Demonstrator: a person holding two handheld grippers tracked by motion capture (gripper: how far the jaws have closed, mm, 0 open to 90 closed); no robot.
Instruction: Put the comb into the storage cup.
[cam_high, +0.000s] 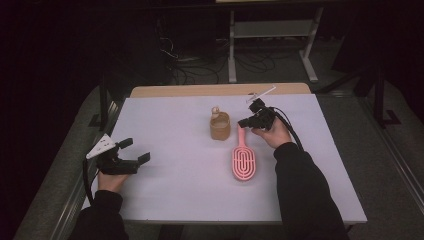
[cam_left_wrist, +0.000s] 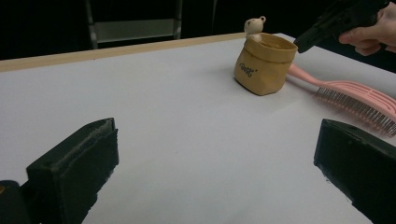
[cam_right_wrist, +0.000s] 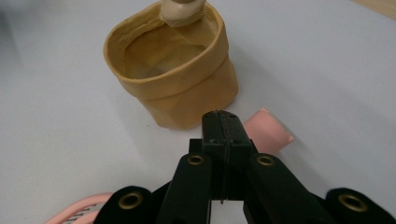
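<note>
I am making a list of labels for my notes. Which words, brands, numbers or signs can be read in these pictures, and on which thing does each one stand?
One dark printed word on the front of the tan pouch, slanted: too small and blurred to read with certainty.
No text visible on the pink hairbrush.
No text visible on the small bear figure at the pouch's rim.

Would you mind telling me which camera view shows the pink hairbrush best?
The high view: the whole pink hairbrush lies flat on the table, handle pointing toward the tan pouch. The left gripper view shows it from the side, bristles visible, partly cut off. The right gripper view shows just its handle tip beyond the shut right claw.
</note>
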